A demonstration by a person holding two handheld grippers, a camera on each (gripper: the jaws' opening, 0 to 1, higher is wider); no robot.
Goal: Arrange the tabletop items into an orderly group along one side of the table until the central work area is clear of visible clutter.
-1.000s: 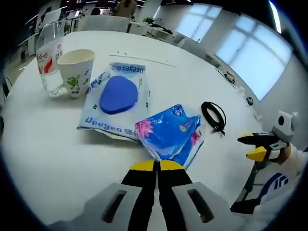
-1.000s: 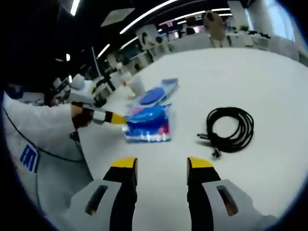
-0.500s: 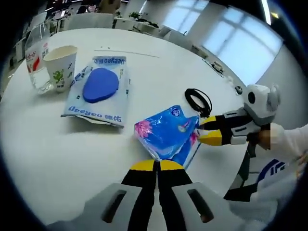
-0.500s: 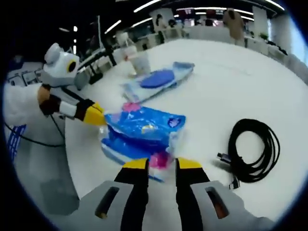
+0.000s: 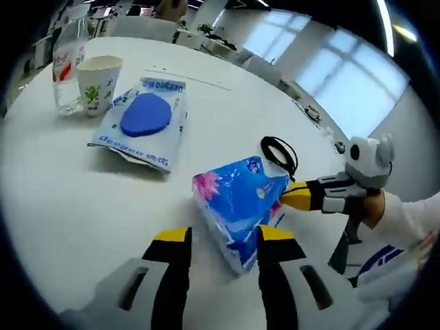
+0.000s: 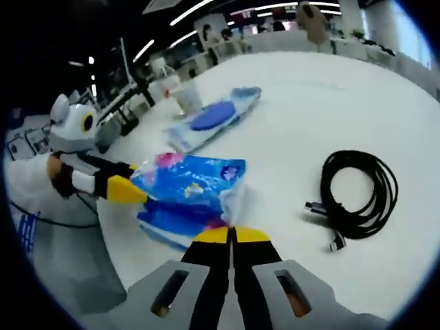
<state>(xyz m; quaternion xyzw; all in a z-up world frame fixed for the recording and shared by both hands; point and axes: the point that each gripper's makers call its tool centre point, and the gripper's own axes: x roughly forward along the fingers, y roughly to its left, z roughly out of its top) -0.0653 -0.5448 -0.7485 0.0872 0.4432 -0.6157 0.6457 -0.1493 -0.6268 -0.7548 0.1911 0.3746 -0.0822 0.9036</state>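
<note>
Blue tissue pack (image 5: 239, 201): a soft plastic pack, bright blue with pink flower prints and white patches, crinkled and glossy; it lies near the front of the white surface (image 5: 82, 192), between the two claws. In the right gripper view (image 6: 184, 194) it sits just ahead of the yellow tips, its nearest corner pinched up.
Right claw (image 6: 232, 236): jaws pressed together on the near corner of the blue tissue pack; in the left gripper view it comes in from the right (image 5: 287, 196), yellow tips touching the pack's edge.
Left claw (image 5: 223, 235): jaws spread apart, one on each side of the pack's lower end; I cannot tell whether they touch it. In the right gripper view it reaches in from the left (image 6: 124, 190), tip against the pack.
Flat packet (image 5: 141, 124): white and blue printed bag with a dark blue oval showing, lying flat, well apart from the pack.
Paper cup (image 5: 97, 83): white with green print, upright, just beside a clear water bottle (image 5: 67, 69) near the far left edge.
Black cable (image 6: 361, 195): coiled, plugs toward the claw, near the pack but apart.
Open room: bare surface around the cable and across the far side; the rim curves close by at the front.
</note>
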